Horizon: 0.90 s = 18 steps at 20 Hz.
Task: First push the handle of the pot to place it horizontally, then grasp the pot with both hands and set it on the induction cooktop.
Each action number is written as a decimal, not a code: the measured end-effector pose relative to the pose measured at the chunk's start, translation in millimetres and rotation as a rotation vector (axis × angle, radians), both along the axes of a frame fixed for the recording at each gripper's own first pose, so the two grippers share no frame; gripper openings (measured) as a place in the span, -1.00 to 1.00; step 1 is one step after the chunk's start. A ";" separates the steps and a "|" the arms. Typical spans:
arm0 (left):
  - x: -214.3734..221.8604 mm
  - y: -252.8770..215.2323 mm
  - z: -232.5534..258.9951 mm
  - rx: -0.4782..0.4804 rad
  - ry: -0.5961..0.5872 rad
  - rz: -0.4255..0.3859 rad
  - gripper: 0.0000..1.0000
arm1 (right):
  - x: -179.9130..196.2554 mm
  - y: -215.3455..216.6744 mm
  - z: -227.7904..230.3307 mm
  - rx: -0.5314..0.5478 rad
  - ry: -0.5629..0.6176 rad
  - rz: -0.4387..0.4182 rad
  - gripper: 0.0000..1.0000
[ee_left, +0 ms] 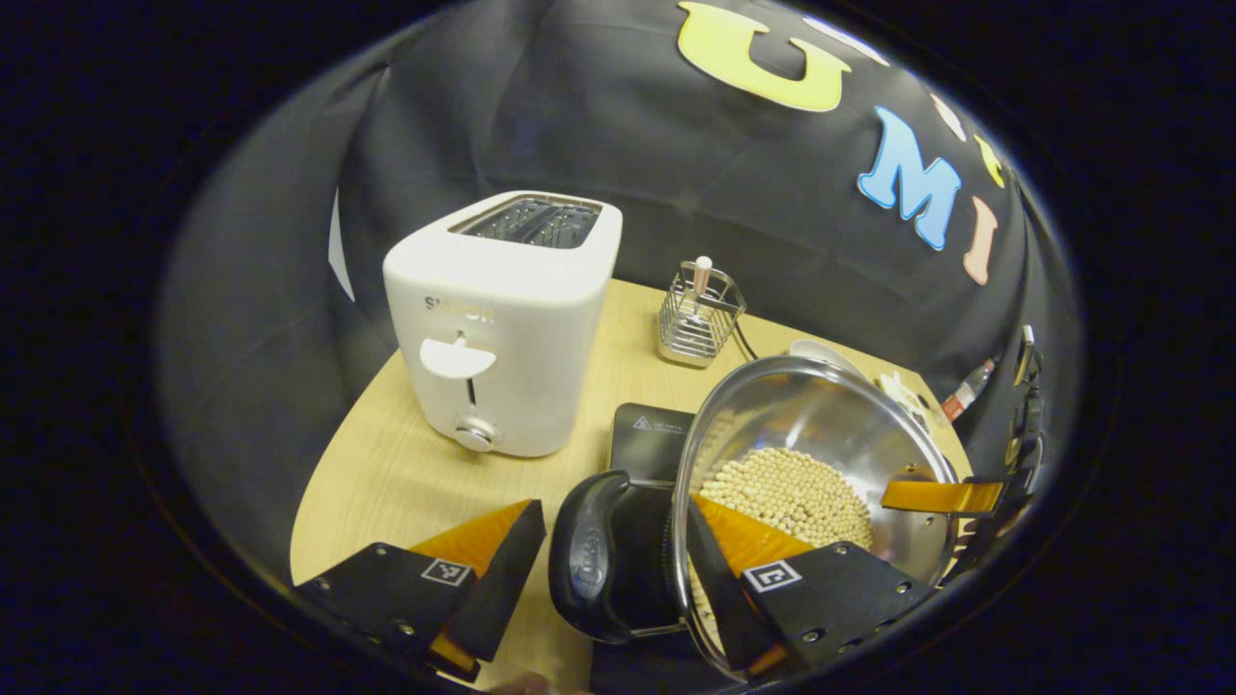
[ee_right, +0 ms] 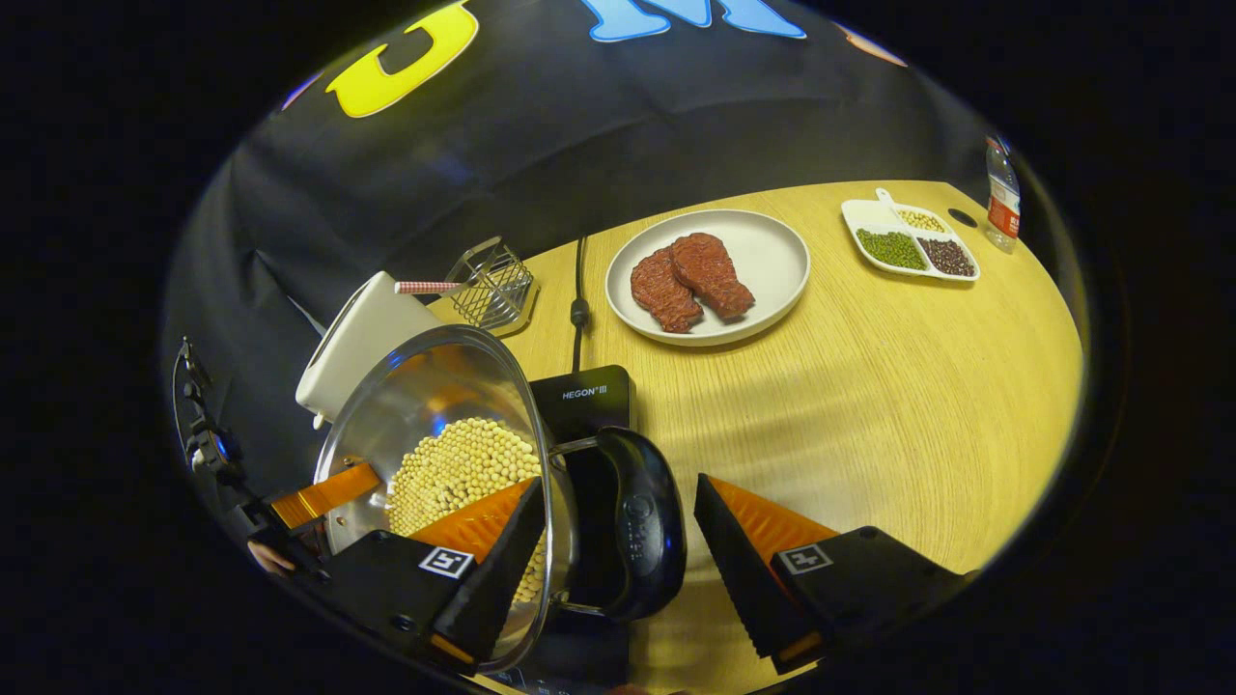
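Pot (ee_left: pixel 821 454) of pale beans, steel and shiny, sits between my two claws above the black cooktop (ee_left: pixel 649 439) on the bench (ee_left: pixel 386 483). In the left gripper view, my left claw (ee_left: pixel 618 569) is spread wide around one black side handle (ee_left: pixel 591 560); its right finger reaches inside the pot rim, its left finger stands apart from the handle. I cannot tell whether either finger presses. In the right gripper view, my right claw (ee_right: pixel 610 555) is likewise parted around the opposite handle (ee_right: pixel 637 526), its left finger inside the rim over the beans, its right finger clear of the handle. White toaster (ee_left: pixel 502 323) stands behind the pot, a wire basket (ee_left: pixel 700 319) beyond. Farther right lie a plate (ee_right: pixel 772 256) with two steaks and a divided dish (ee_right: pixel 908 246).
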State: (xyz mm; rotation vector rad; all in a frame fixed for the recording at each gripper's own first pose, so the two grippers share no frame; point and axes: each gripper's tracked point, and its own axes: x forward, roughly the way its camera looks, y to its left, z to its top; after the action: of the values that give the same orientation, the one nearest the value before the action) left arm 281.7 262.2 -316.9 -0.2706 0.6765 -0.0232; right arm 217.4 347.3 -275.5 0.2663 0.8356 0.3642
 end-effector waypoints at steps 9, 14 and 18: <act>-27.6 -11.8 96.3 0.148 -0.181 0.023 0.72 | -20.2 -34.7 42.5 0.000 -0.061 0.013 0.96; -51.4 -30.3 184.5 0.279 -0.378 0.062 0.72 | -32.8 -89.1 80.5 -0.086 -0.186 0.002 0.96; -77.9 -68.9 233.6 0.194 -0.467 0.124 0.72 | -43.6 -137.5 97.6 -0.114 -0.210 -0.036 0.96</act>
State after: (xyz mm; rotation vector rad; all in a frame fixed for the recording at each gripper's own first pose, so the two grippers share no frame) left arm 203.8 193.3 -83.3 -0.1120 0.1941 0.0947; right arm 173.8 209.8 -177.9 0.1342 0.6418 0.3038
